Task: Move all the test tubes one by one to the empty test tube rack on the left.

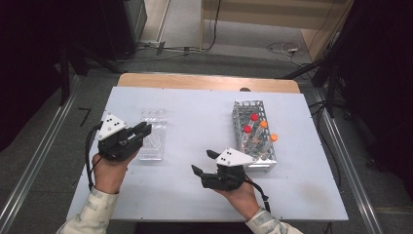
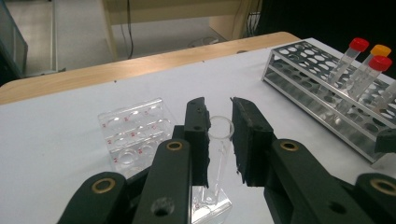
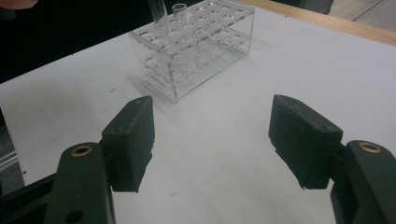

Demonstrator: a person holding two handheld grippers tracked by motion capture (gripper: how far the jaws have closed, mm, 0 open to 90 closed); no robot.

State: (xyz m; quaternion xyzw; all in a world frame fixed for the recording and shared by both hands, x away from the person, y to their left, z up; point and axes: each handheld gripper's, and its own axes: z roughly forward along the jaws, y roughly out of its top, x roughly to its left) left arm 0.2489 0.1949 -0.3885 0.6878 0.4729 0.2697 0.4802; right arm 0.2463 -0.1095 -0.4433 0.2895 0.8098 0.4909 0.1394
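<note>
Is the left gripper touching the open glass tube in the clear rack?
Touching. In the left gripper view, the left gripper has both jaws against the open tube, standing in the clear rack.

Clear glass tube [image 2: 219, 140], open top, no cap, empty as far as visible. Upright with a slight tilt, lower end down in a near-corner hole of the clear acrylic rack [image 2: 135, 135]; rim stands above the rack top. Left hand-held gripper [image 2: 219, 135] has it clamped between both black pads, just below the rim. Rack is transparent, two-tier, rows of round holes, red markings; sits flat on the white surface [image 1: 195, 122], left side. From the right gripper view the tube [image 3: 180, 18] stands near the rack's [image 3: 196, 46] end.
</note>
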